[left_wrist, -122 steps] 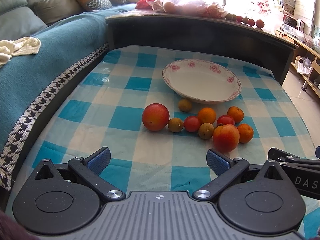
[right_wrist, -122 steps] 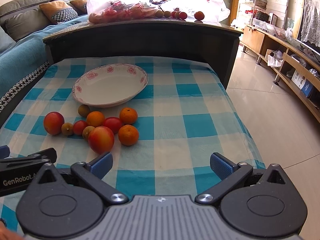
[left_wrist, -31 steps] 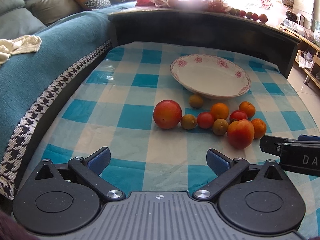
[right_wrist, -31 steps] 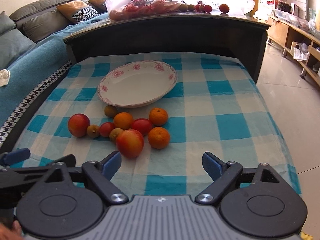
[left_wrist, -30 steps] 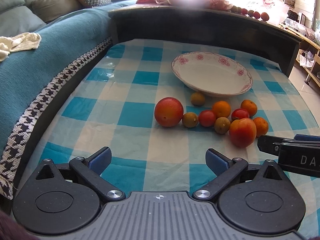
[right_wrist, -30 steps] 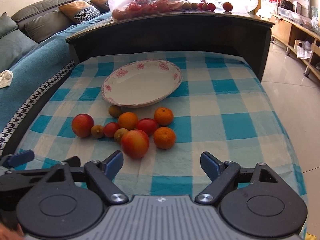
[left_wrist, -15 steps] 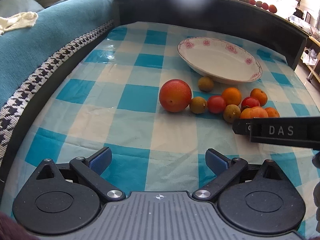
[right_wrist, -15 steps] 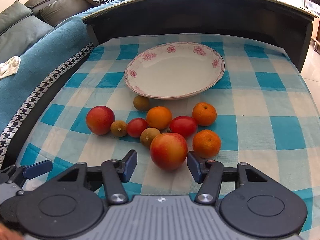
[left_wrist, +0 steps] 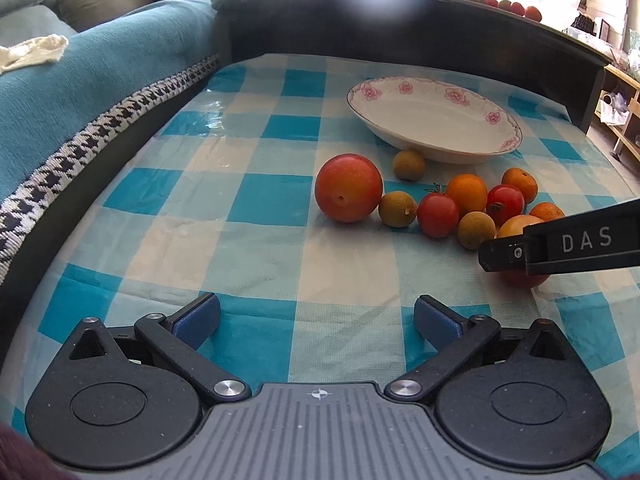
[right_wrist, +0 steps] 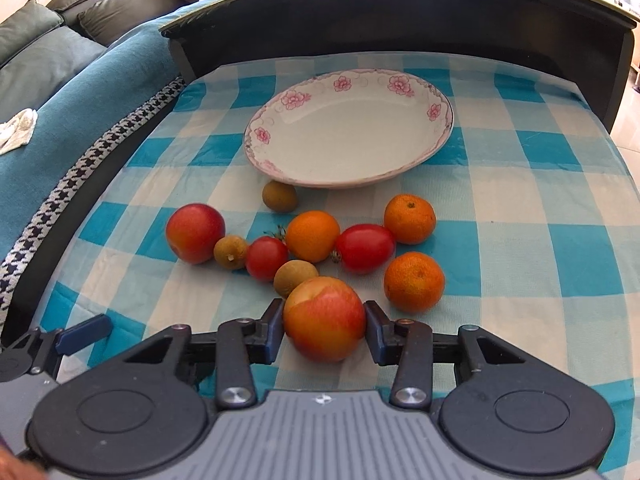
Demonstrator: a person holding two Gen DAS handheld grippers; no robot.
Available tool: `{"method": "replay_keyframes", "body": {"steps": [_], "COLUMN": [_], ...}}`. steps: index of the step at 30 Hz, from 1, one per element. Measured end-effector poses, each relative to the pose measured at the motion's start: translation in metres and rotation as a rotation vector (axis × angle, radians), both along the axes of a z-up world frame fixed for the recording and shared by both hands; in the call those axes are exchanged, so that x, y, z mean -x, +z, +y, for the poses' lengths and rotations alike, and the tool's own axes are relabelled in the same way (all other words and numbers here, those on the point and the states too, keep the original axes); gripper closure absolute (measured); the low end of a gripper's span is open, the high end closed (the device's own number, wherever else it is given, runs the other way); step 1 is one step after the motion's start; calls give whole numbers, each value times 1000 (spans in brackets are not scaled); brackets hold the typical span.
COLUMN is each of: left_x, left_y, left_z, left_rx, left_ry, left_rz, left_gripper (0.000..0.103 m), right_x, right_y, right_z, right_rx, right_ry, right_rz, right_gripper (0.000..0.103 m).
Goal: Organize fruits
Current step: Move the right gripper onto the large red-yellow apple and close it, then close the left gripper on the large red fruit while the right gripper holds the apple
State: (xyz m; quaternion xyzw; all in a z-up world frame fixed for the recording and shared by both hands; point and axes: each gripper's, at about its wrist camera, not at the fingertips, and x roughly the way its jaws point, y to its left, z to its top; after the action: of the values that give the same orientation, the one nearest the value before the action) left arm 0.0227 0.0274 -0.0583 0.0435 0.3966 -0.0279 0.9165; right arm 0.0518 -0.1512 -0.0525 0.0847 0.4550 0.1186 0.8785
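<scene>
A red-yellow apple (right_wrist: 324,320) lies on the checked cloth at the near edge of a cluster of fruit. My right gripper (right_wrist: 325,326) has it between its jaws, which are closing, and both blue pads touch its sides. In the left wrist view that gripper's black finger (left_wrist: 560,240) covers most of the apple (left_wrist: 516,224). Behind it lie a second apple (right_wrist: 195,232), two tomatoes (right_wrist: 365,247), three mandarins (right_wrist: 414,280) and three small brown fruits (right_wrist: 295,278). The flowered plate (right_wrist: 440,128) holds nothing. My left gripper (left_wrist: 316,308) is open over bare cloth, short of the fruit.
A dark raised shelf (right_wrist: 400,12) closes off the far side of the table, with bagged fruit on top. A teal-covered sofa (left_wrist: 80,80) runs along the left. The table drops to the floor on the right (right_wrist: 628,128).
My right gripper came forward and down onto the near apple, and its jaws narrowed from wide open to touching it. The left gripper sank a little. No fruit has moved.
</scene>
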Motion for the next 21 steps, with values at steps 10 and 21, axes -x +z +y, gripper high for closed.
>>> {"method": "replay_keyframes", "body": {"steps": [10,21], "left_x": [-13,-62], "left_y": [18,29], "left_z": [10,-4], "left_rx": [80,-15], "left_ry": [-26,-241], "left_rz": [26,-45], "left_gripper": [7,27], "right_x": [18,20], "right_y": [5,2], "right_z": [-14,-21], "right_rx": [-20,-35], "right_ry": [-5,-15], "right_rz": [29,46], "right_gripper": [61,60]}}
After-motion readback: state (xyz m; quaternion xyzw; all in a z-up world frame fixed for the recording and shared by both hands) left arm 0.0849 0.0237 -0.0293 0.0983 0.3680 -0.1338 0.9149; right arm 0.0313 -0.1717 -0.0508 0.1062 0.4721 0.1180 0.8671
